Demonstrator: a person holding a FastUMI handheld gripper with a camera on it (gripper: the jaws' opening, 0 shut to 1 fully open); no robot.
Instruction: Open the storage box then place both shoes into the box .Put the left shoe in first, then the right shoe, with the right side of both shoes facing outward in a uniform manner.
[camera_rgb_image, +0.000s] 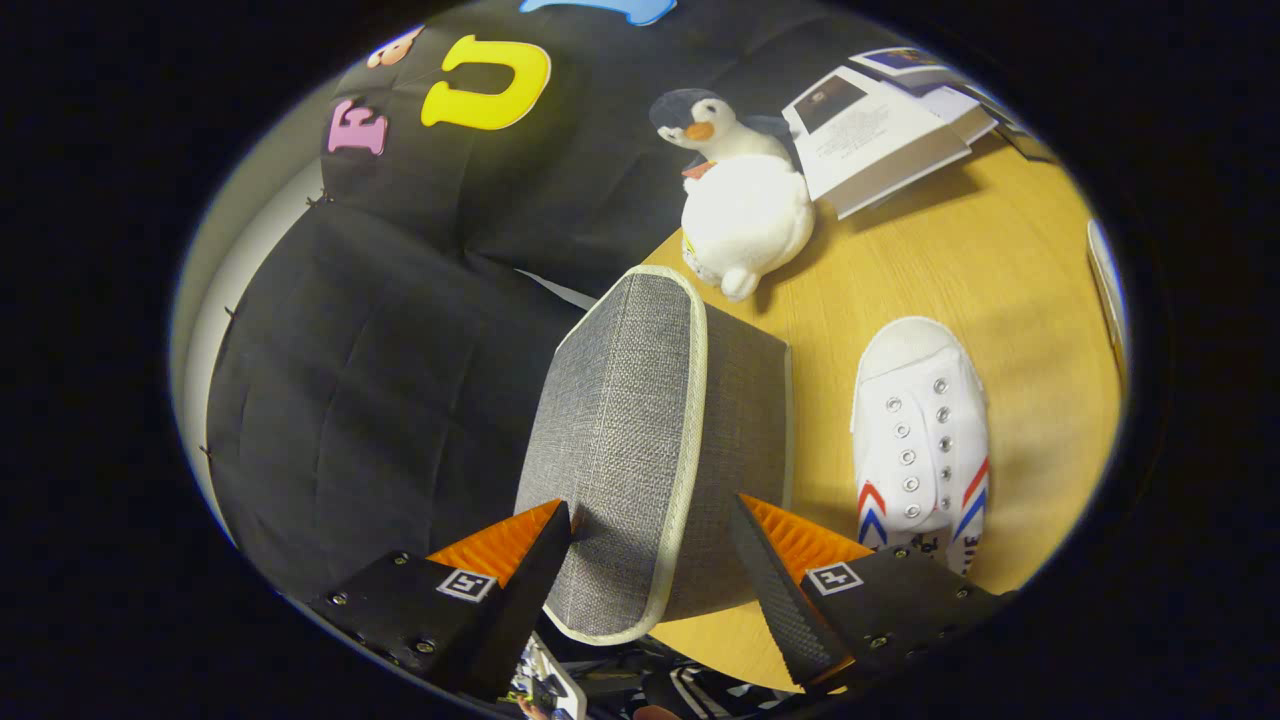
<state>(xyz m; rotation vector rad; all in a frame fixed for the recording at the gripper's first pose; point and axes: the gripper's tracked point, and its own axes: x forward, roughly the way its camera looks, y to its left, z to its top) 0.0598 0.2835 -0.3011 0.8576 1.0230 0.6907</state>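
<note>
The grey fabric storage box (650, 430) with pale trim stands on the wooden table (960, 270), close against the black cloth wall. Its lid lies closed. My gripper (650, 515) is open, and the box's near end sits between the two spread fingers; I cannot tell whether the fingertips (545, 540) touch it. A white canvas shoe (920, 430) with red and blue stripes lies on the table beside the box, just beyond the right finger, its toe pointing away from me.
A plush penguin (740, 200) sits on the table beyond the box. Open booklets (880, 130) lie behind it. A pale flat object (1105, 270) lies past the shoe. Bare wood shows between the shoe and the penguin.
</note>
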